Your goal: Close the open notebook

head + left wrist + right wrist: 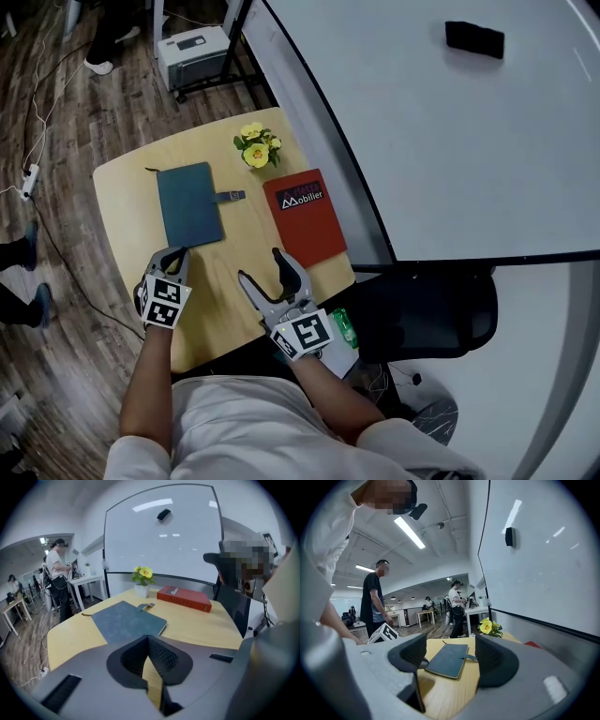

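Observation:
A teal notebook [190, 203] lies shut and flat on the small wooden table [127, 178], its elastic strap tab [230, 196] sticking out to the right. My left gripper [176, 253] hovers just short of the notebook's near edge, shut with nothing between its pads. In the left gripper view the notebook [126, 620] lies just beyond the left gripper [149, 641]. My right gripper [259, 266] stands open over bare table, to the right of the notebook's near corner. In the right gripper view the notebook [447, 660] shows past the open right gripper [451, 653].
A red book [305, 217] lies to the right of the notebook. A small pot of yellow flowers [256, 148] stands at the table's far edge. A large whiteboard [450, 122] with a black eraser [473, 38] rises on the right. A black chair [431, 314] stands by the near right corner.

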A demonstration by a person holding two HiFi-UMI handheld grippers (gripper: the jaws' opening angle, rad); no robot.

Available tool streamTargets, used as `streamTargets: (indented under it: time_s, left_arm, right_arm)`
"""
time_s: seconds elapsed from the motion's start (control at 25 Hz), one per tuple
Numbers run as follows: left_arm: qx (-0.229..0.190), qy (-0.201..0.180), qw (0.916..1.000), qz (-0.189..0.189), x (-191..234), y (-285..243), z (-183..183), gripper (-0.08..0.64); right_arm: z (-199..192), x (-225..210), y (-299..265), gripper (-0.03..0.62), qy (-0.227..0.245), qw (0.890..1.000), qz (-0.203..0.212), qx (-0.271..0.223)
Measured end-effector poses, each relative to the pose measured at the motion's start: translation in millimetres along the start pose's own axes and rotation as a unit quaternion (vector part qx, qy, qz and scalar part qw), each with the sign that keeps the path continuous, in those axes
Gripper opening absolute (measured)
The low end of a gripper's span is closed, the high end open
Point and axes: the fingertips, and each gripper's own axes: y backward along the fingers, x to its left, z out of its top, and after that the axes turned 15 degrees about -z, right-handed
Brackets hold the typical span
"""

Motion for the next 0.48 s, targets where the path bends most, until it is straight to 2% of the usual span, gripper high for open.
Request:
streamTargets:
  time_s: [0.12, 0.2, 0.36, 0.48]
  left_arm:
    - [-0.075, 0.02, 0.997, -0.004, 0.0, 23.8, 26.2, 0.009]
    - [-0.129, 0.031, 0.9911, -0.007, -1.3, 43.2, 44.4, 0.009]
    - [-0.235, 0.061, 0.9701, -0.006, 1.8, 88.5, 76.2, 0.009]
    - [-0.285, 0.058, 0.9568, 0.0, -4.1, 124.7, 92.1, 0.009]
  right_arm:
    - [8.5, -0.5, 0.8, 0.328, 0.002, 1.0, 0.003, -0.01]
    - [16.3, 0.0, 3.2, 0.328, 0.004, 1.0, 0.006, -0.019]
    - [32.7, 3.3, 8.1, 0.328, 0.006, 0.999, 0.012, -0.039]
    - [45.1, 11.1, 18.8, 0.328, 0.006, 0.998, 0.022, -0.051]
